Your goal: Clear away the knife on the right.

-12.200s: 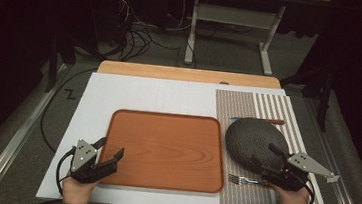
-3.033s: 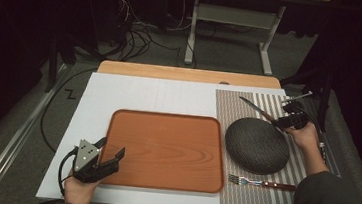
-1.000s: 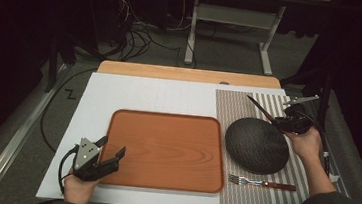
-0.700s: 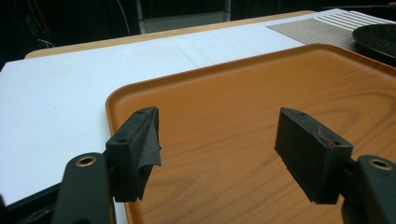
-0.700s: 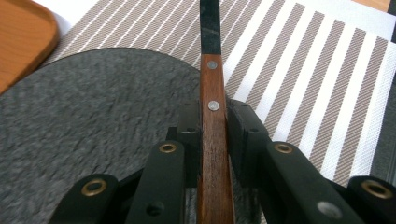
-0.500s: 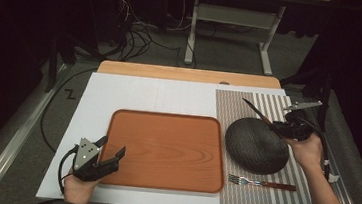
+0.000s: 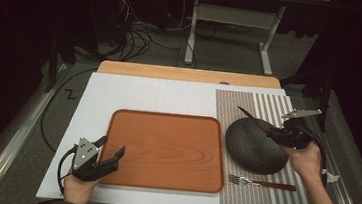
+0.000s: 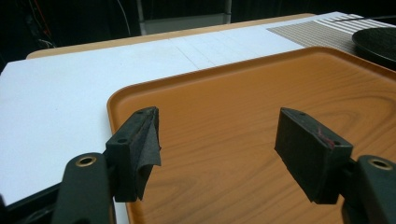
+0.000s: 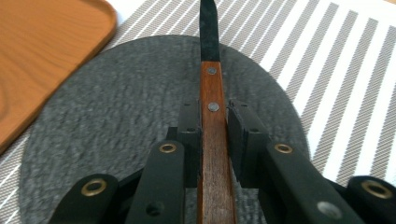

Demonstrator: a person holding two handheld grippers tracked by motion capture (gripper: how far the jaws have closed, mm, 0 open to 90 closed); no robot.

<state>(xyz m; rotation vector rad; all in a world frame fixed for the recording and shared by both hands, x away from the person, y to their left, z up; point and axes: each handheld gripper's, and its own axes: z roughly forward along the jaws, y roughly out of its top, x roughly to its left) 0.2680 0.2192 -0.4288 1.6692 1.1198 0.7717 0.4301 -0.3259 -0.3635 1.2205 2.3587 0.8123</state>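
right gripper [image 9: 215,121] jaws clamp knife [image 9: 212,100] — tip cut off; left gripper [image 8: 224,154] jaws apart

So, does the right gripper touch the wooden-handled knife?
Touching. In the right gripper view the right gripper has both black jaws pressed against the sides of the brown wooden handle of the knife, held above the dark grey round plate.

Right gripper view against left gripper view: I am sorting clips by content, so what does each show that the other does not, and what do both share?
Right gripper view alone: the right gripper shut on a knife by its riveted wooden handle, dark blade pointing away, above the plate.

Left gripper view alone: the left gripper with its fingers wide apart over the tray's near corner, and the white table surface.

Both share: the orange tray, the dark plate and the striped placemat.
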